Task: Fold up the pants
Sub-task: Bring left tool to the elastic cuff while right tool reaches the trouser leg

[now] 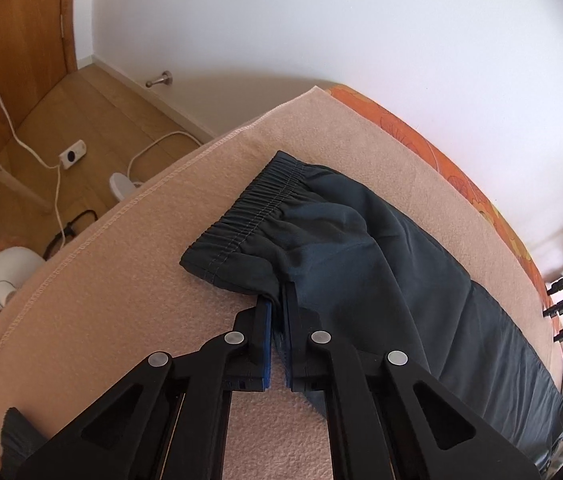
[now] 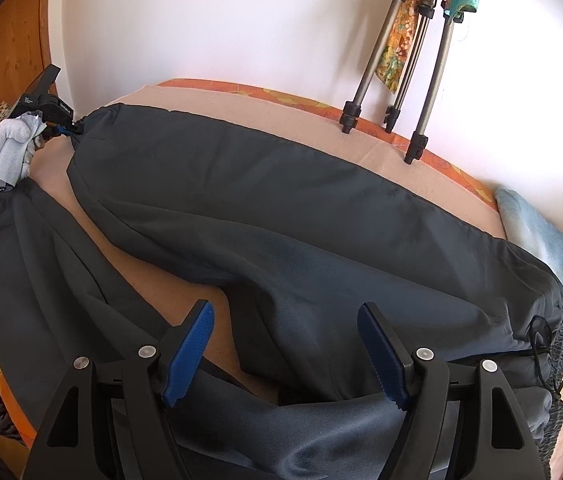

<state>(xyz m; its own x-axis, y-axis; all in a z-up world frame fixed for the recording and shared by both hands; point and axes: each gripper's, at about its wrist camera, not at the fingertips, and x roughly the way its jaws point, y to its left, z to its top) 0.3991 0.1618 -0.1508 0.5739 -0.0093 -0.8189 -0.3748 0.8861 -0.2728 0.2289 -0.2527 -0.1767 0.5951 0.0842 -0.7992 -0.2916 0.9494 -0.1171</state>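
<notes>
One pants (image 2: pixel 265 216) flat on blanket (image 1: pixel 121 264). Left claw (image 1: pixel 277 304) clenched on pants cuff; right claw (image 2: pixel 285 312) released above pants. One tripod (image 2: pixel 401 64) beyond pants.

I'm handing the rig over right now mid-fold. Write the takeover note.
Left gripper: shut on the pants, pinching fabric at one leg's cuffed end.
Right gripper: open, hovering above the crotch area, holding nothing.
The pants lie spread on the beige blanket, legs apart in a V.
Done: only the left grasp.
Left: bring one leg over the other, then fold lengthwise.
</notes>
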